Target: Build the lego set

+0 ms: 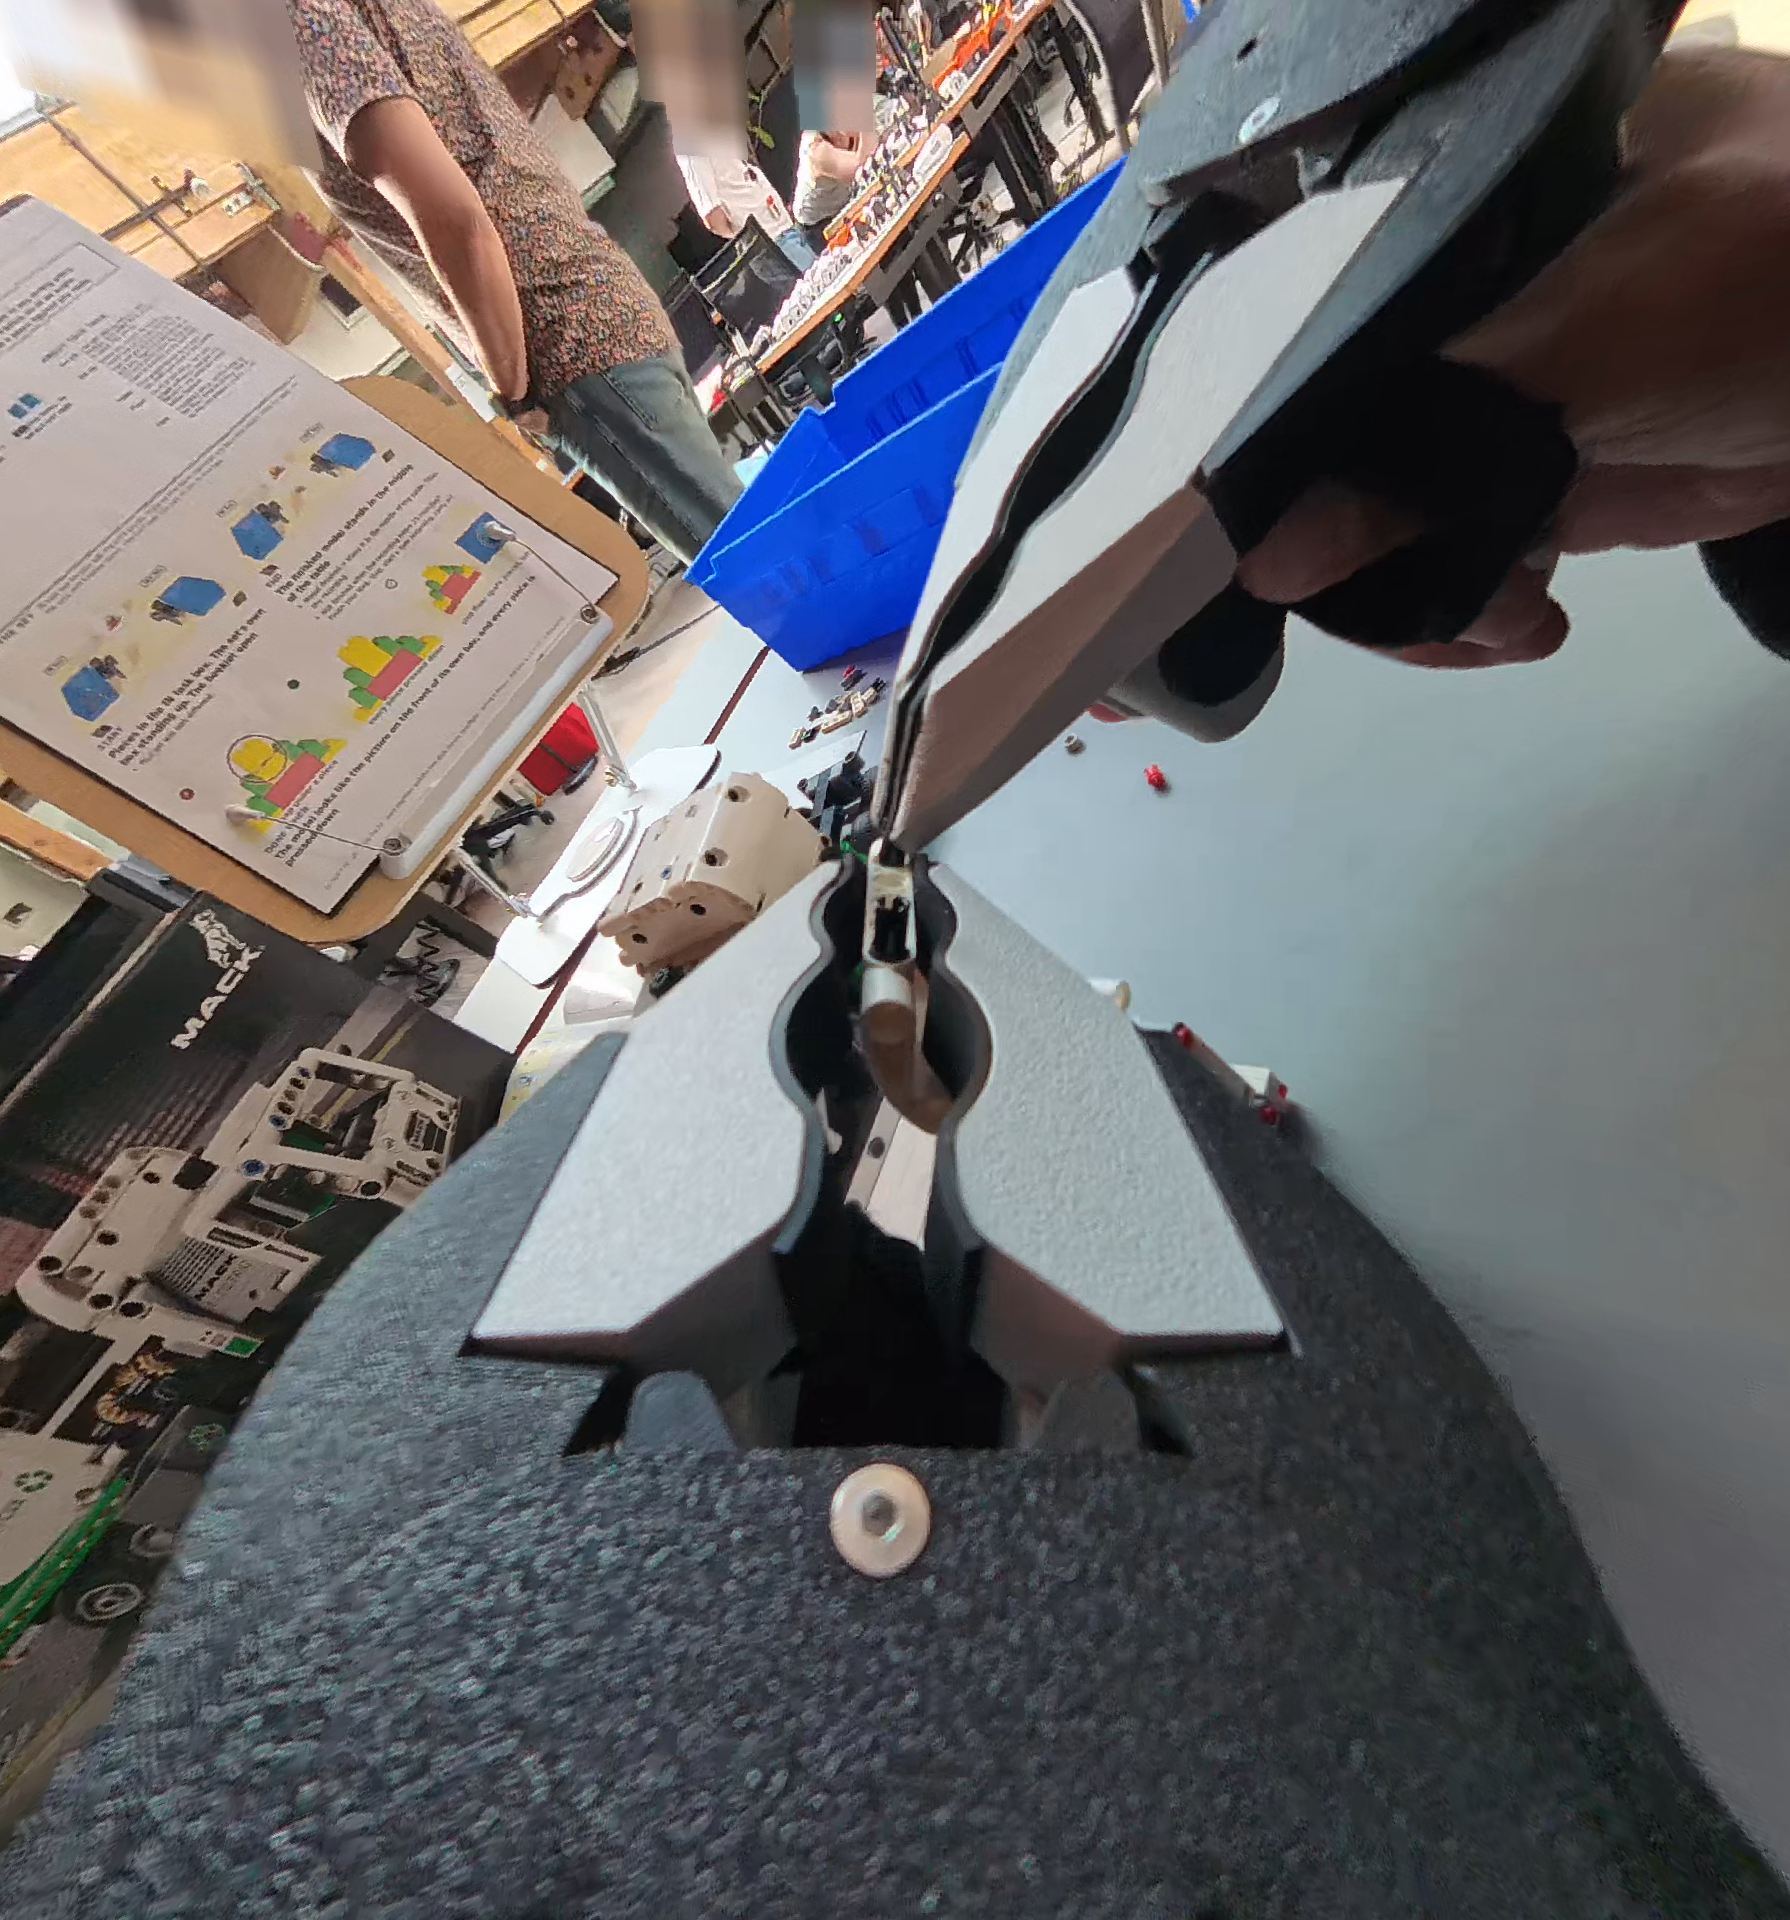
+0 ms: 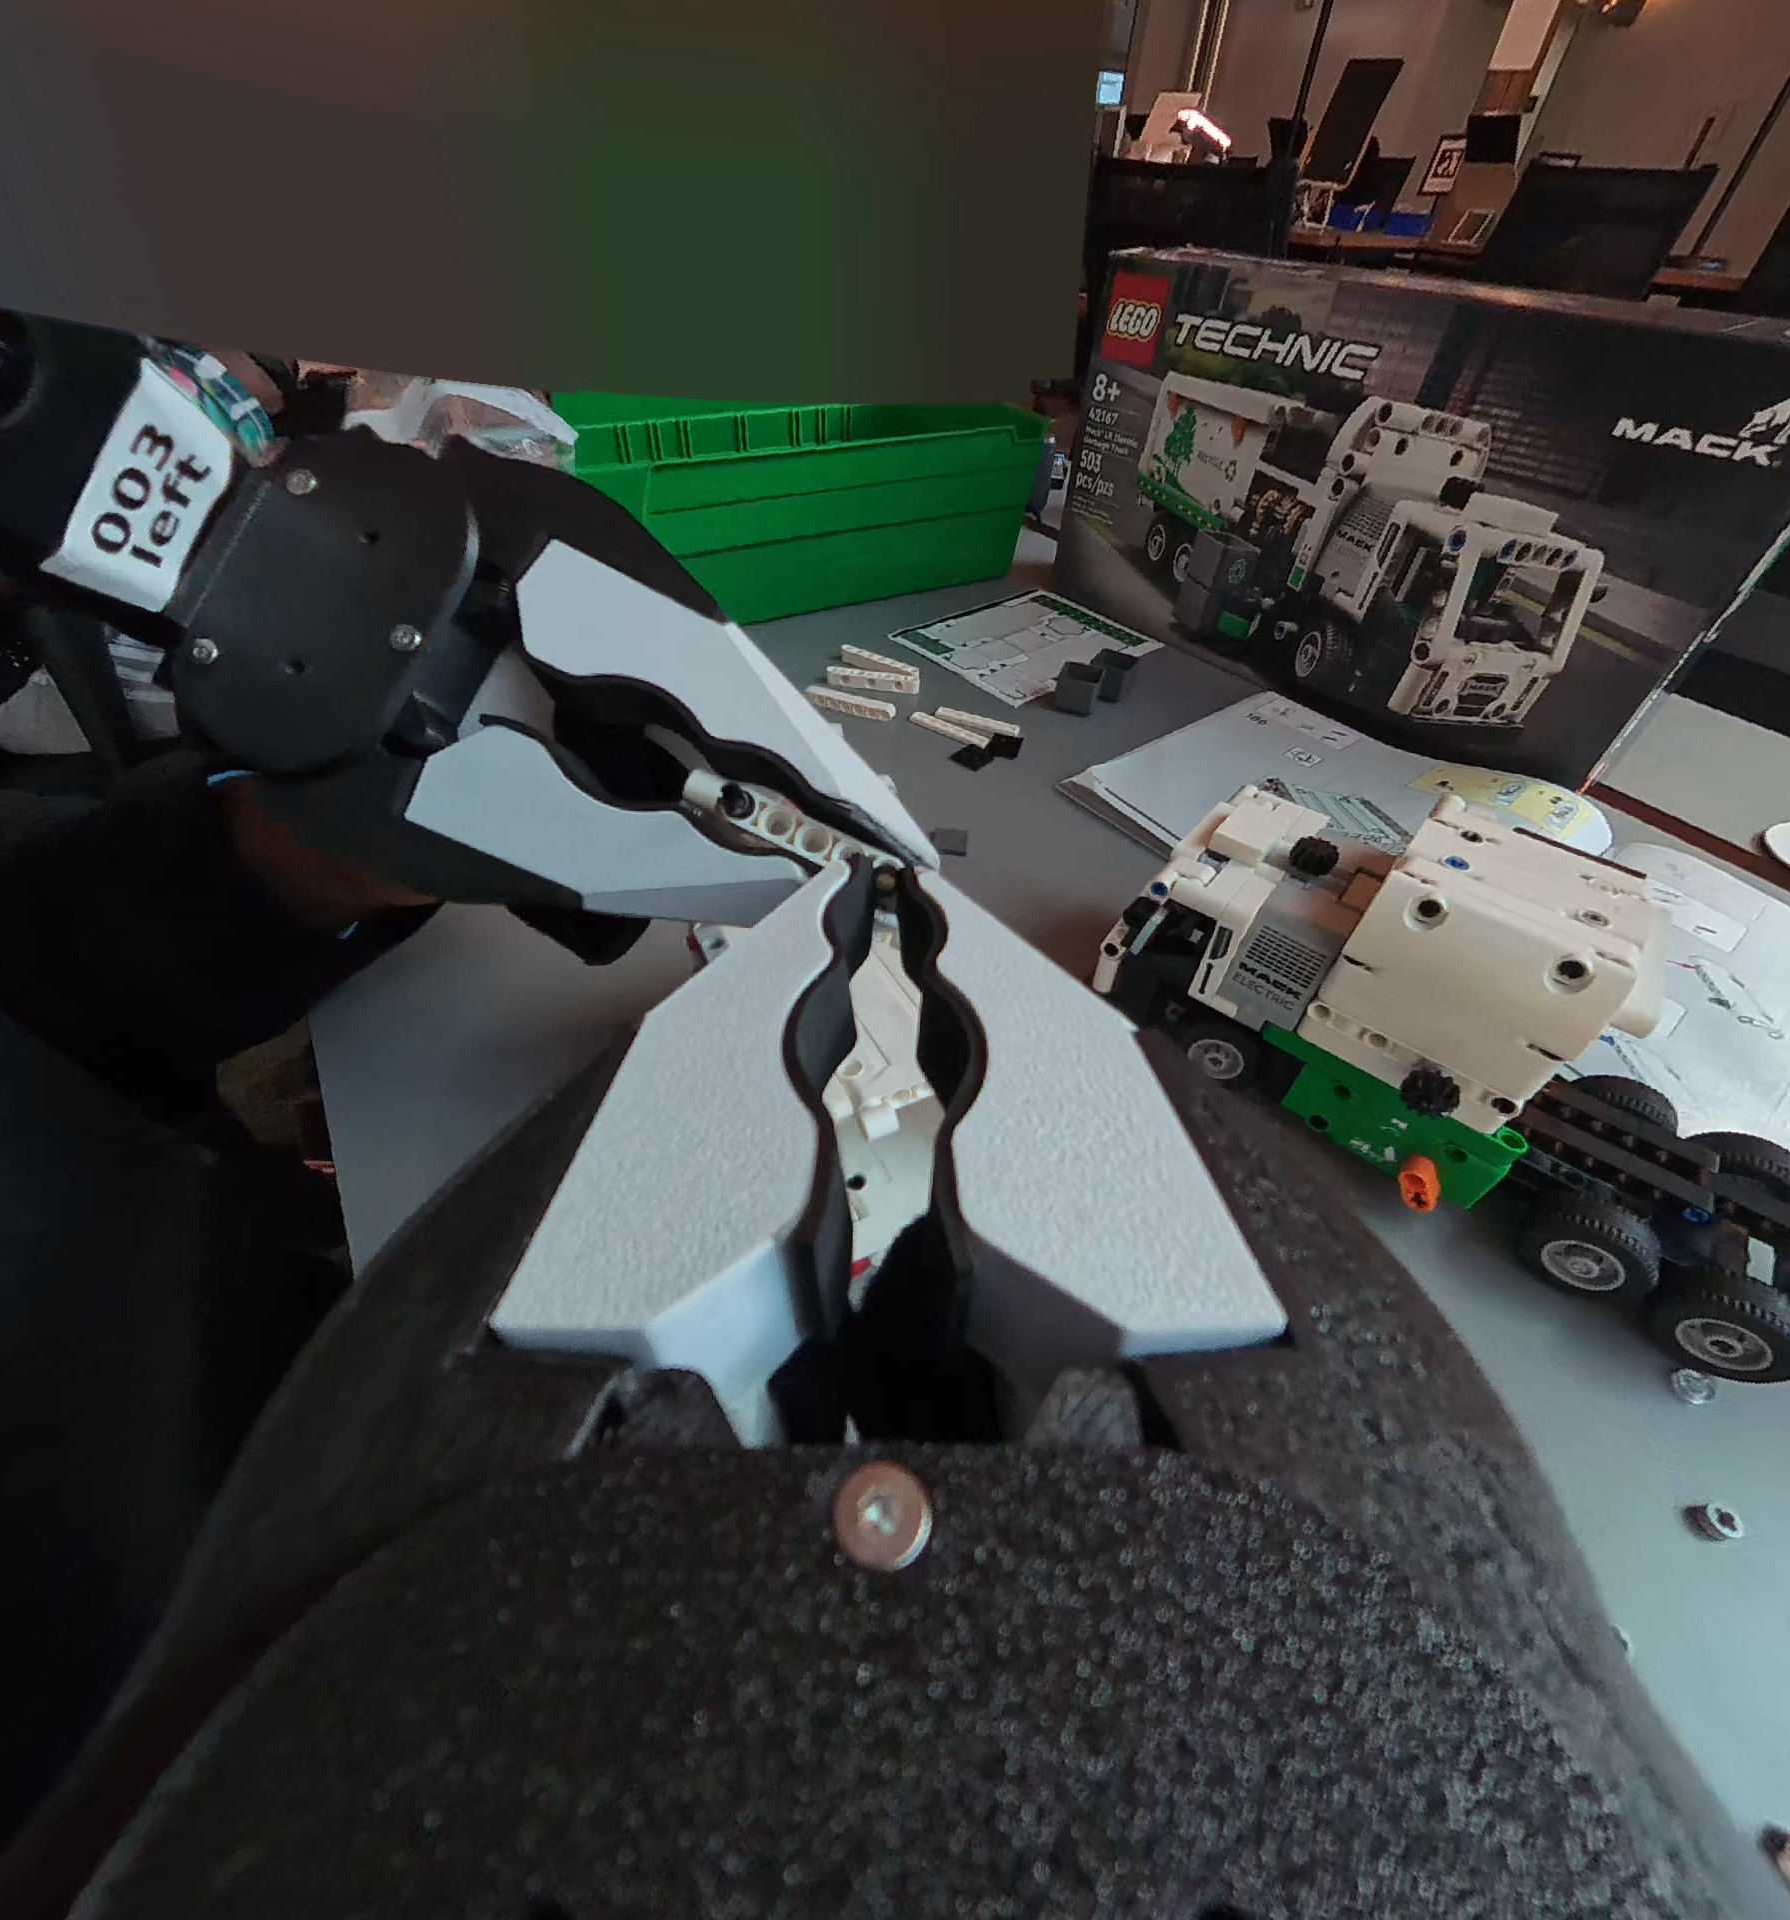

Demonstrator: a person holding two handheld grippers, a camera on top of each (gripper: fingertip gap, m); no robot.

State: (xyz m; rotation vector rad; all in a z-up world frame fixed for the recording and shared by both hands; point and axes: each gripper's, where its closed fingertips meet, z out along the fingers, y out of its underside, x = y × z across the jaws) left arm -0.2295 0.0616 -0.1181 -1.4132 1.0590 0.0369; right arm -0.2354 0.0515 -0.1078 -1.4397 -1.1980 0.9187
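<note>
My left gripper (image 1: 883,881) is shut on a short white beam (image 1: 889,920) with a grey and brown axle piece (image 1: 903,1049) behind it between the fingers. In the right wrist view the left gripper (image 2: 896,847) comes in from the left, holding that white beam (image 2: 782,826). My right gripper (image 2: 875,881) meets it tip to tip, with its jaws closed on a small tan pin (image 2: 887,878) at the beam's end. It enters the left wrist view (image 1: 896,826) from the upper right. The part-built white and green truck (image 2: 1390,987) stands on the table to the right.
The set's box (image 2: 1442,468) stands behind the truck, with a booklet (image 2: 1182,769), loose white beams (image 2: 870,675) and a green bin (image 2: 818,488) nearby. Blue bins (image 1: 870,499), an instruction sheet on a stand (image 1: 247,520) and a standing person (image 1: 517,260) are to the left. Small red pins (image 1: 1156,777) lie on the grey table. My left and right fingertips are right by each other.
</note>
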